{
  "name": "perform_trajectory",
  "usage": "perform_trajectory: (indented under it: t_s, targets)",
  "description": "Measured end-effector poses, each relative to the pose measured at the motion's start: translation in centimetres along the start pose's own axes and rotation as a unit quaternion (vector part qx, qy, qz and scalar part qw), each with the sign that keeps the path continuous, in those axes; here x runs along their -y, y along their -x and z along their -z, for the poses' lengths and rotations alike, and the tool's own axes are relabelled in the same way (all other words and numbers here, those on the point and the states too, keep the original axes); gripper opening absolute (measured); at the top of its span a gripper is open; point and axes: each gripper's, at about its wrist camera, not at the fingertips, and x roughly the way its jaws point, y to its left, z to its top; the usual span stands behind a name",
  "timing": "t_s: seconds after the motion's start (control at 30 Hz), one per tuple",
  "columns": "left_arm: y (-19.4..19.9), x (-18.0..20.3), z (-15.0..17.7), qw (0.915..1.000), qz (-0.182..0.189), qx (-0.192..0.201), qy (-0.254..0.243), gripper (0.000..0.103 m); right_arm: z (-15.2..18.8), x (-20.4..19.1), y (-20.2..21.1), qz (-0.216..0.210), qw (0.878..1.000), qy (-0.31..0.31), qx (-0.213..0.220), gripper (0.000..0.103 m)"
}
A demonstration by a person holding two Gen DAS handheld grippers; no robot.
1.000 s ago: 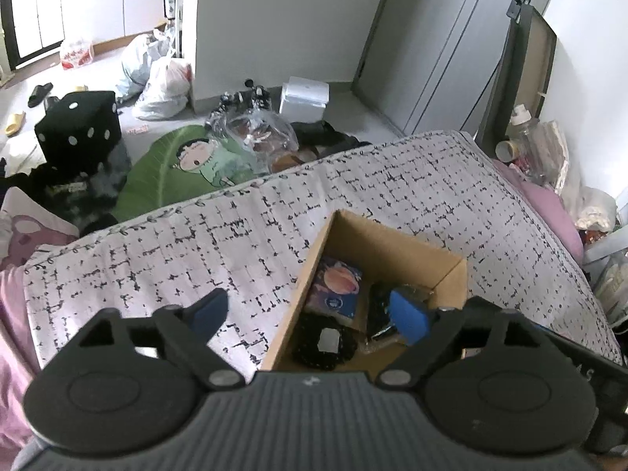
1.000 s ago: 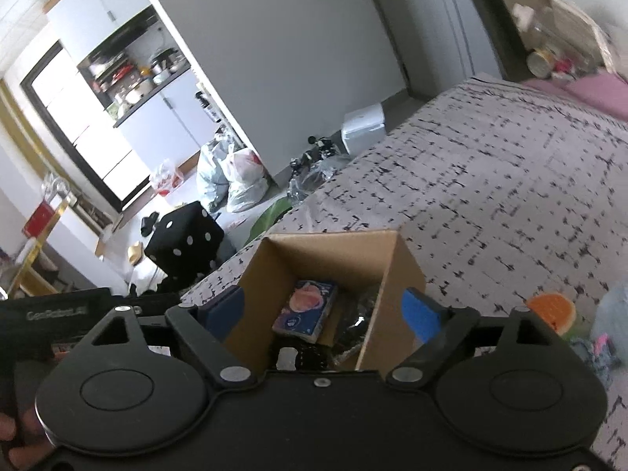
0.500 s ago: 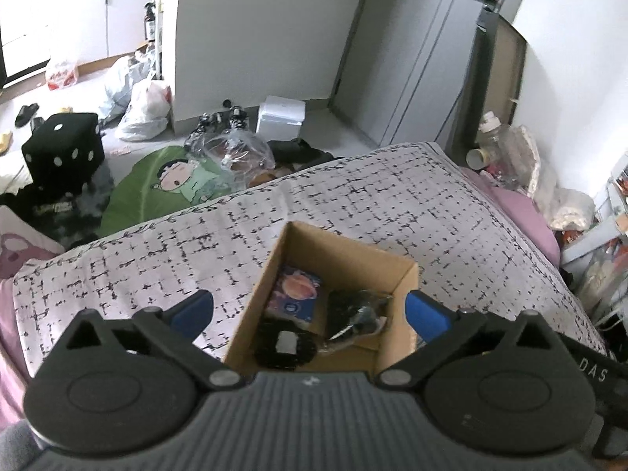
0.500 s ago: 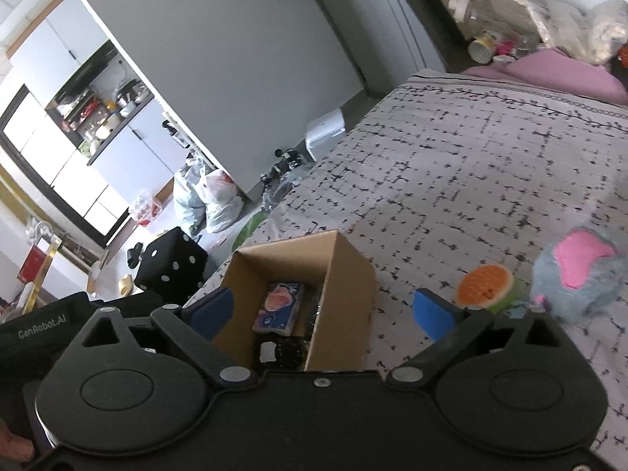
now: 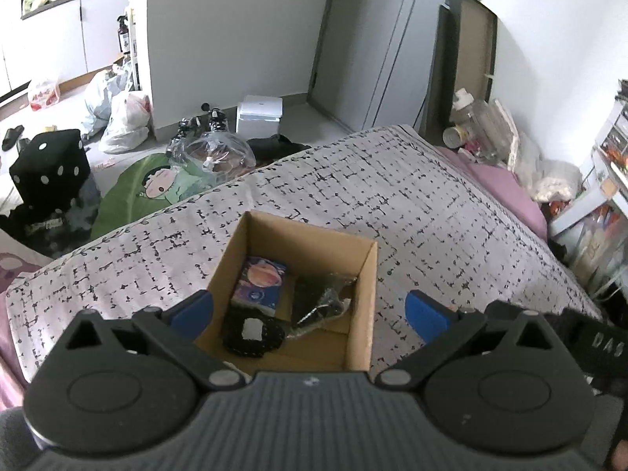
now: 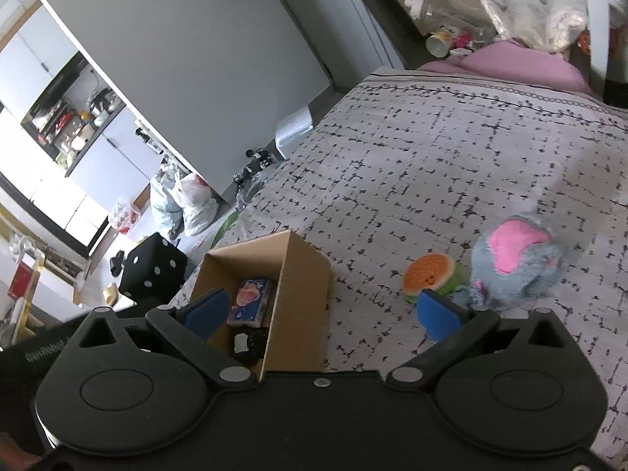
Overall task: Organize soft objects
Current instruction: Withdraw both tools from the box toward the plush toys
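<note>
Both claws empty, agape; blue plush (image 6: 514,263) beside right claw (image 6: 320,312) fingertip.

Your way into open brown cardboard box (image 5: 363,274) from above: unblocked, top flaps absent. Box floor crowded — blue printed packet (image 5: 261,280), round black pad (image 5: 253,331), crumpled black plastic bag (image 5: 320,302); bare strip only at near wall. Patterned grey bedspread (image 6: 451,165) around box lies open. Orange-and-green round plush (image 6: 429,274) touches grey-and-pink plush toy (image 6: 514,261), well apart from box.
</note>
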Motion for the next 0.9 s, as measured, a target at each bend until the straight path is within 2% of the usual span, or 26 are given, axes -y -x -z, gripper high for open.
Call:
perform_trajectory:
  t_s: [0.17, 0.43, 0.63, 0.9]
  targets:
    - [-0.1, 2.1, 0.3, 0.9998, 0.002, -0.008, -0.016, 0.103, -0.4, 1.7, 1.0, 0.014, 1.0, -0.018, 0.007, 0.103]
    - [-0.4, 4.9, 1.1, 0.9989, 0.003, -0.023, -0.041, 0.103, -0.7, 3.5, 2.9, 0.013, 1.0, -0.019, 0.02, 0.103]
    - [0.6, 8.5, 1.8, 0.9951, 0.002, 0.019, -0.098, 0.102, -0.9, 6.1, 3.8, 0.024, 0.999, -0.04, 0.025, 0.103]
    - [0.2, 12.0, 2.1, 0.994, 0.03, 0.02, -0.103, 0.102, -1.0, 10.0, 4.7, 0.027, 0.996, -0.078, 0.024, 0.103]
